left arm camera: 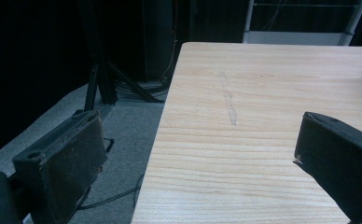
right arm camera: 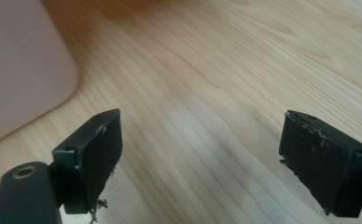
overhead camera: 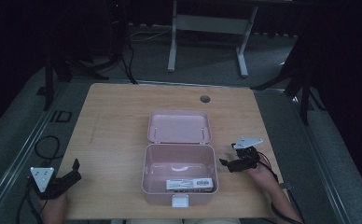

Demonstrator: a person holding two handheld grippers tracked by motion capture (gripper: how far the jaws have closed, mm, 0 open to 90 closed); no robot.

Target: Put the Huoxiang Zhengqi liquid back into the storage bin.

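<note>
A pink plastic box [overhead camera: 179, 161] stands open in the middle front of the wooden table [overhead camera: 118, 126], its lid [overhead camera: 179, 126] laid back flat. A white labelled packet [overhead camera: 190, 183] lies inside near the front wall. My left gripper [overhead camera: 74, 170] hovers open at the table's front left corner, its jaws wide apart over the table edge [left arm camera: 202, 154]. Just right of the box my right gripper [overhead camera: 226, 163] is open above bare wood [right arm camera: 200, 158]; the box's rounded corner [right arm camera: 25, 70] shows at that view's upper left. Nothing sits between either pair of jaws.
A round cable hole [overhead camera: 205, 99] lies near the table's far edge. A faint scuff mark [left arm camera: 229, 105] runs along the wood on the left side. Beyond the table stand a white desk frame [overhead camera: 207, 28] and dark tripod legs [overhead camera: 53, 70], with cables on the grey floor.
</note>
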